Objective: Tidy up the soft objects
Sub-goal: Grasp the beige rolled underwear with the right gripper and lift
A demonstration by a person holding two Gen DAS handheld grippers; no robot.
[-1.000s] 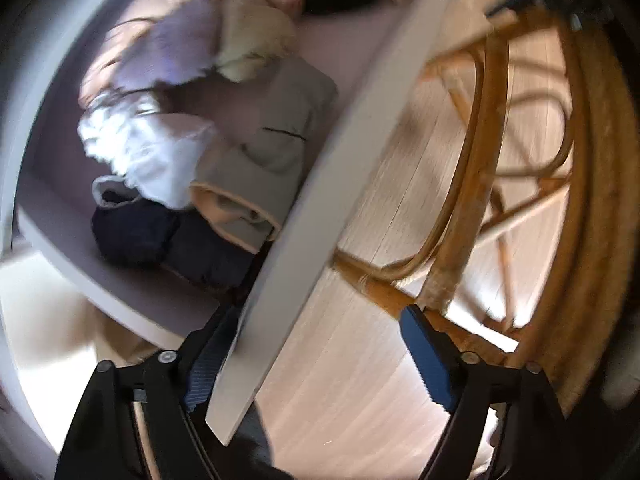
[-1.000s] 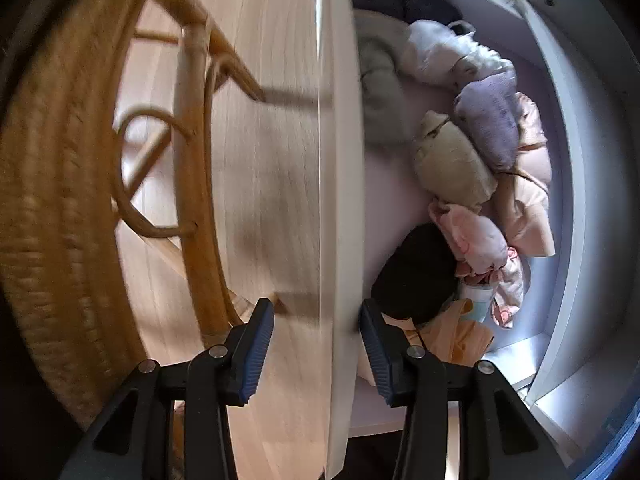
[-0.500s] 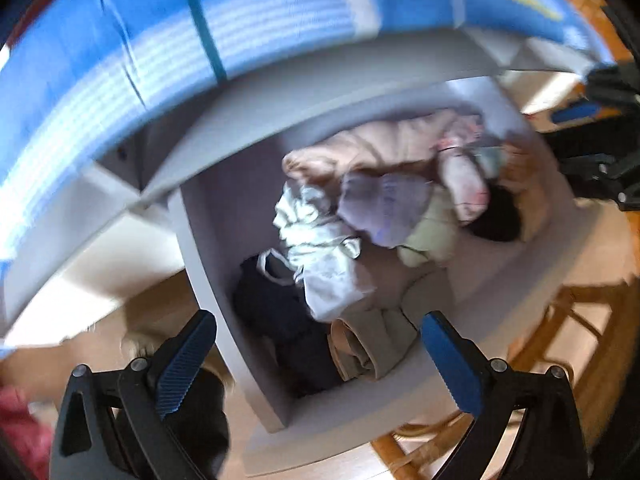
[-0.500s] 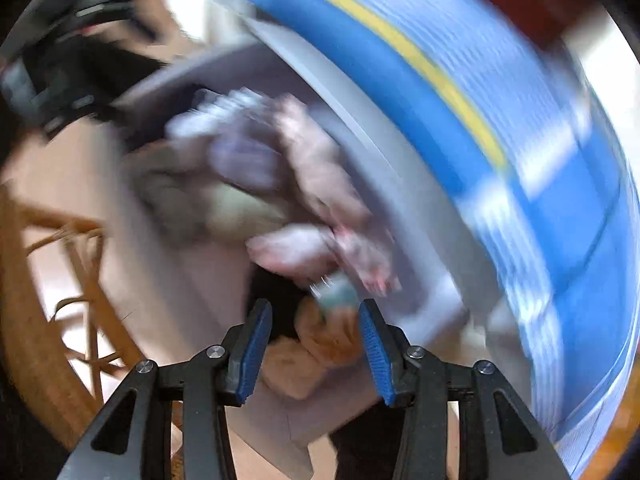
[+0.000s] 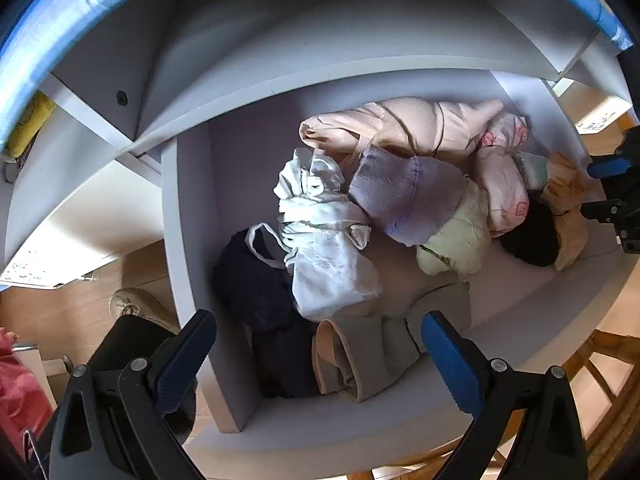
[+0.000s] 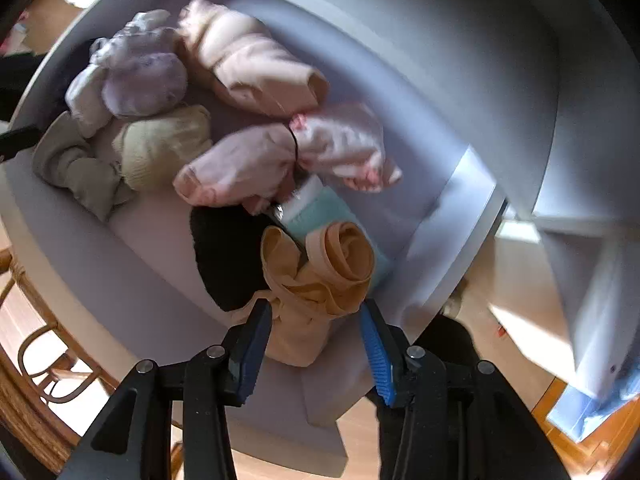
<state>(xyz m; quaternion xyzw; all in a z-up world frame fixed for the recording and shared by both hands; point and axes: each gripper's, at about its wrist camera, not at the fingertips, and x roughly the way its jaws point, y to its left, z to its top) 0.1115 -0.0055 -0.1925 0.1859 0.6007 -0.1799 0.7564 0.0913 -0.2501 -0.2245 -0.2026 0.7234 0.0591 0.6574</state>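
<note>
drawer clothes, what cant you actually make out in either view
- Teal item, right wrist view: mostly buried under the tan bundle and pink bundle; its type is unclear.
- Dark navy pile, left wrist view: shadowed, part covered by the white garment; piece count is unclear.
- Left claw: the beige roll's near end is hard to read.

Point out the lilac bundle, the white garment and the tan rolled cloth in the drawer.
lilac bundle (image 5: 404, 200): left wrist view, on its ribbed middle.
white garment (image 5: 328, 268): left wrist view, on its broad lower fold.
tan rolled cloth (image 6: 344, 256): right wrist view, on the coiled roll at its top.
</note>
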